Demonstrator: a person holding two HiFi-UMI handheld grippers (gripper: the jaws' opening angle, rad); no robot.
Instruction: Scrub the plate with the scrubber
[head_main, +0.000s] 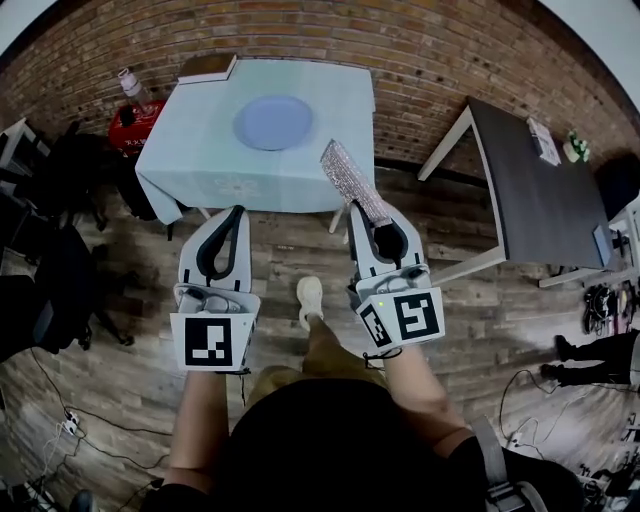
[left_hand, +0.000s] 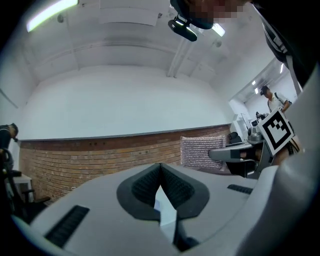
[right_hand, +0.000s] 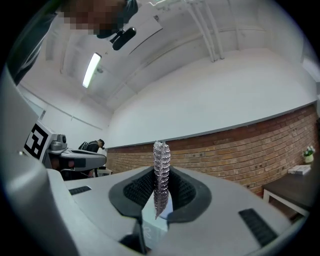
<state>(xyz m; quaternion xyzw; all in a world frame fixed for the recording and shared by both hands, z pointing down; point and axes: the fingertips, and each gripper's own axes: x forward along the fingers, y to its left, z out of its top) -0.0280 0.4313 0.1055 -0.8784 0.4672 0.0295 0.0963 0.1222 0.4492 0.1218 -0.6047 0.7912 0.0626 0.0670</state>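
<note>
Ahead, on pale-blue cloth-draped counter (head_main: 200, 170): round blue plate (head_main: 273, 122), untouched, well apart from both tools. Right hand-held gripper (head_main: 358, 210): clamped on flat silvery mesh scrubber (head_main: 352, 178). Left hand-held gripper (head_main: 236, 212): clenched, empty. Step, as judged: approach. Next: lay scrubber onto plate.

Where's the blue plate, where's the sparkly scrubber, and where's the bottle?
plate (head_main: 273, 122), head view, the middle of its blue face.
scrubber (head_main: 352, 180), head view, the middle of its silvery pad.
bottle (head_main: 136, 92), head view, its clear body.
</note>
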